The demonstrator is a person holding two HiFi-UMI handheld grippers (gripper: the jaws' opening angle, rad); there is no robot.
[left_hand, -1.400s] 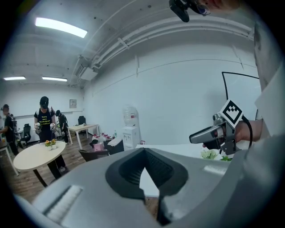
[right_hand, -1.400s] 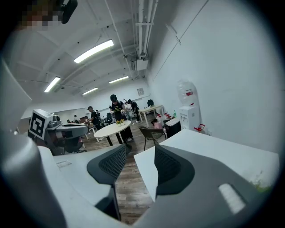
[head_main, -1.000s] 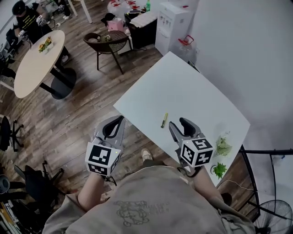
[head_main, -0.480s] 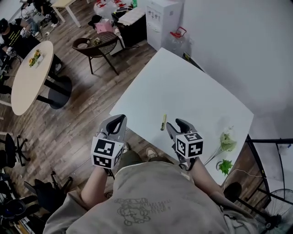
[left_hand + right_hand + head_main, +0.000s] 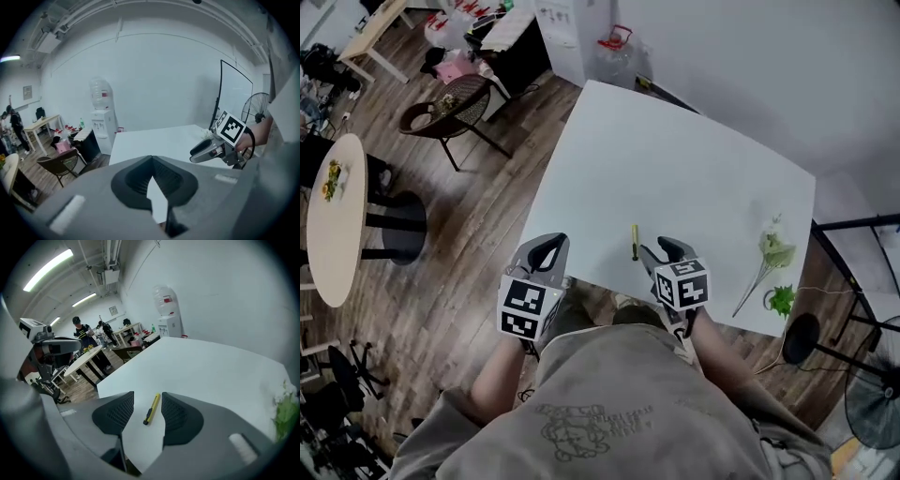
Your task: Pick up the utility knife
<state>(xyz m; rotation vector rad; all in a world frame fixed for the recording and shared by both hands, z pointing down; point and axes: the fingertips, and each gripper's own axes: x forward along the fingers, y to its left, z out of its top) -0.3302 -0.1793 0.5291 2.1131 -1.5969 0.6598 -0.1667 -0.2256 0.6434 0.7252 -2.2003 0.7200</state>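
My left hand-held gripper (image 5: 547,246) hangs just off the worktop's (image 5: 675,159) near edge, over the wooden floor (image 5: 469,244). Its jaws are clenched together with nothing in them. The utility knife (image 5: 634,242), yellow with a dark end, lies flat on the worktop close to that near edge. My right hand-held gripper (image 5: 660,249) sits over the same edge, jaws released and apart. Its own view frames the knife between them, untouched. A green sprig (image 5: 773,253) lies at the worktop's right side.
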